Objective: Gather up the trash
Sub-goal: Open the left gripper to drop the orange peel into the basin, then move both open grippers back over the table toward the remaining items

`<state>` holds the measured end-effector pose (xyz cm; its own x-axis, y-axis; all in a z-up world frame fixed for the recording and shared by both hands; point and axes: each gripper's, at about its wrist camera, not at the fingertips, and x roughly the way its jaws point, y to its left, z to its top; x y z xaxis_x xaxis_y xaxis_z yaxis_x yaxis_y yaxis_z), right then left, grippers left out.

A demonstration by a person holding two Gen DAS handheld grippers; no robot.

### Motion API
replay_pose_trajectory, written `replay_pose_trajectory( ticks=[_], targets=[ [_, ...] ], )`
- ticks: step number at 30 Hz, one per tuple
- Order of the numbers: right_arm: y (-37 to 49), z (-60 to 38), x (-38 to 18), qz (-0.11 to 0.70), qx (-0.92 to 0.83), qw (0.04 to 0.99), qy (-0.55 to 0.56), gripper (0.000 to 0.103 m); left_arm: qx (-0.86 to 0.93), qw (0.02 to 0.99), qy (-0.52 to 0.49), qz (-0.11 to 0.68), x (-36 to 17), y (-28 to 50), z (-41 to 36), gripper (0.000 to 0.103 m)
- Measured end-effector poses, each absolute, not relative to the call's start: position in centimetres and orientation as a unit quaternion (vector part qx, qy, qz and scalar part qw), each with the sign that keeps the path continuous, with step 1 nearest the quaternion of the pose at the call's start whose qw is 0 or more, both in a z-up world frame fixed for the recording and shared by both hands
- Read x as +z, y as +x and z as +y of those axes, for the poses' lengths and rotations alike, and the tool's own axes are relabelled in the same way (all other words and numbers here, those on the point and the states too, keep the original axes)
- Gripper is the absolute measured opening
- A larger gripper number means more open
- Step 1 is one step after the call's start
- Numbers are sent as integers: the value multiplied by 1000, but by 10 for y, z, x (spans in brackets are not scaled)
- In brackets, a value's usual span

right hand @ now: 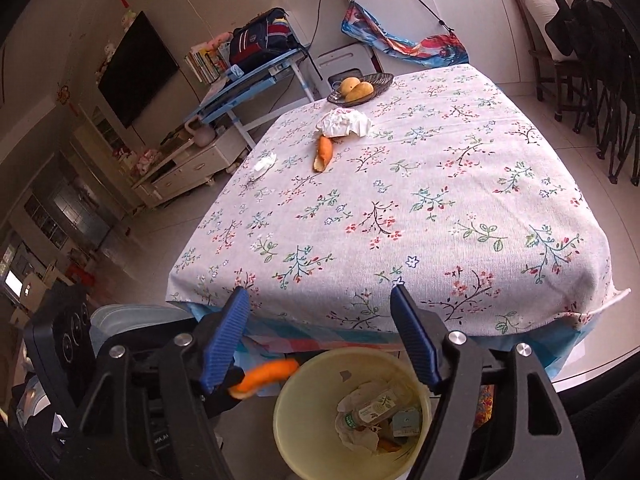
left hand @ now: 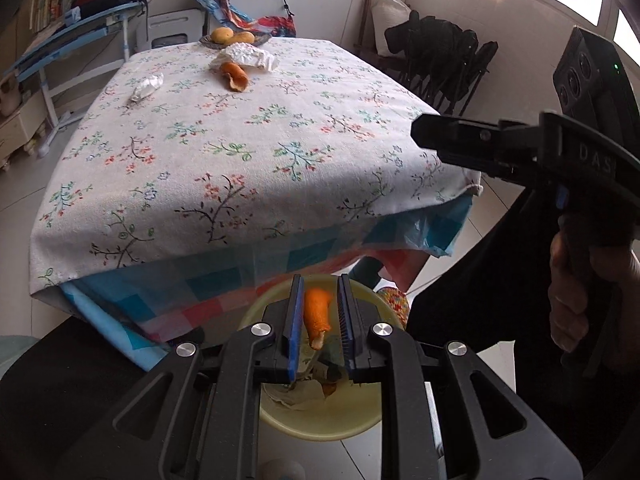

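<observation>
Left gripper [left hand: 319, 322]: jaws pressed onto a strip of orange peel [left hand: 317, 314], held above the yellow bin [left hand: 280, 414] at the near table edge. Bin contents: crumpled paper and a small bottle [right hand: 374, 408]. Right gripper [right hand: 320, 338]: jaws spread, nothing between them. On the floral tablecloth [right hand: 420, 208], far side: a second peel [right hand: 322, 153], crumpled white paper [right hand: 344, 122], a small wrapper [right hand: 265, 165]

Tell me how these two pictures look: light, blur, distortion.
Left wrist view: strong fisheye bends the table edges; window glare blows out the top right; the orange peel in the left gripper is sharp.
Right wrist view: same curvature, dark vignette at the corners, dimmer room on the left; the peel is motion-blurred beside the bin.
</observation>
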<state>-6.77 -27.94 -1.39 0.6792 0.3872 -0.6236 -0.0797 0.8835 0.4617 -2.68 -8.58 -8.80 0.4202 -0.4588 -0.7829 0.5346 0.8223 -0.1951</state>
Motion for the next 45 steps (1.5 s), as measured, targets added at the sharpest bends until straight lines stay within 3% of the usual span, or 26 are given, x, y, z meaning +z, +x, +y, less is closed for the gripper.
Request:
replay_pose_trajectory(
  ticks=[5,9,14,16,21,23,38,41,45],
  targets=[
    [-64,-288,-16,374,121,891,227,71,-279,845,18,456,-88,-17,-76,25],
    [-62,-290,-17,373,120,889,235,71,-238,880,-54,409,-67,-6,-42,33],
    [-61,-287,-18,372,114,893,226,71,-112,927,-154,324,-40,4,22,56],
    [-62,-286,-17,370,109,897,218,71,-81,928,-194,308,-37,10,45,59],
    [-59,-278,-18,366,100,905,191,74,-47,937,-192,289,-28,38,60,66],
    [-57,-272,-18,367,102,908,177,74,-32,942,-178,284,-24,49,60,75],
    [-42,-270,-24,362,76,916,154,75,-74,941,1,332,-46,55,13,83],
    [-40,-268,-23,362,79,916,155,75,-64,940,-14,336,-44,51,42,83],
    [-40,-261,-21,359,88,917,151,75,-10,933,-112,343,-47,55,97,83]
  ],
)
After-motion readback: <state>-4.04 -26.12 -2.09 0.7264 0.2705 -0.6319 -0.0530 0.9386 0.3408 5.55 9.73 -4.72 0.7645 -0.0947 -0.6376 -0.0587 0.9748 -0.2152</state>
